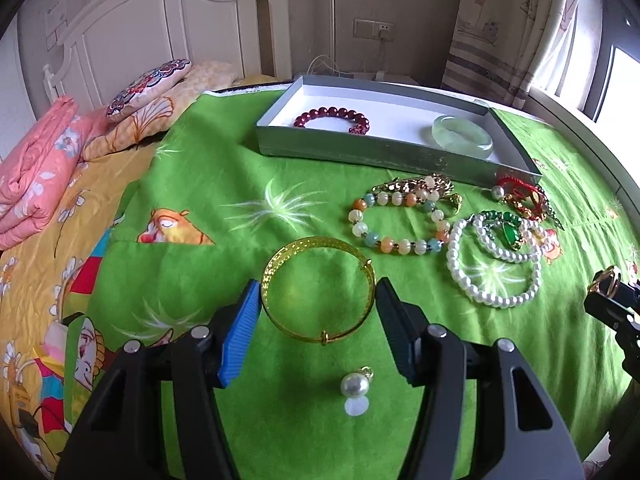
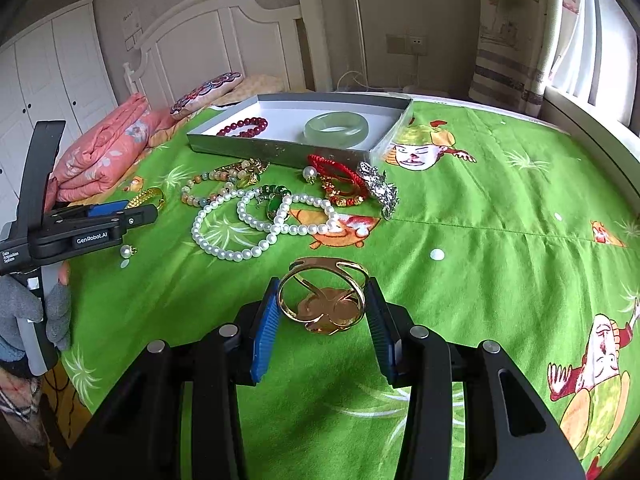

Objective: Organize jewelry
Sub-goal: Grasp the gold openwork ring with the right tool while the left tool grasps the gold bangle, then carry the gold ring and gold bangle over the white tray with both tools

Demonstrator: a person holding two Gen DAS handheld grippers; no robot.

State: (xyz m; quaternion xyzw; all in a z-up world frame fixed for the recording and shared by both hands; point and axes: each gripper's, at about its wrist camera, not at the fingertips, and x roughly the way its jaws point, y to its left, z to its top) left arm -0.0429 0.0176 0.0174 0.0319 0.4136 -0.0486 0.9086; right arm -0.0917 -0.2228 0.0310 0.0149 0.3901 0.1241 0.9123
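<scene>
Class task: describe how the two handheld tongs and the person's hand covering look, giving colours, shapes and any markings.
Both tongs are black, with angular slotted arms, silver pivot bolts and ribbed blue pads. The left one's side reads "GenRobot.AI" in white and has a grey handle. The hand on it wears a grey glove.

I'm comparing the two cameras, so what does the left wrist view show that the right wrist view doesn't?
Left wrist only: the left gripper closed on the gold bangle, seen whole between its pads.
Right wrist only: the right gripper gripping a gold clover bangle, and a gloved hand.
Both: the gray box with red bead bracelet and jade bangle, plus the pearl strands.
</scene>
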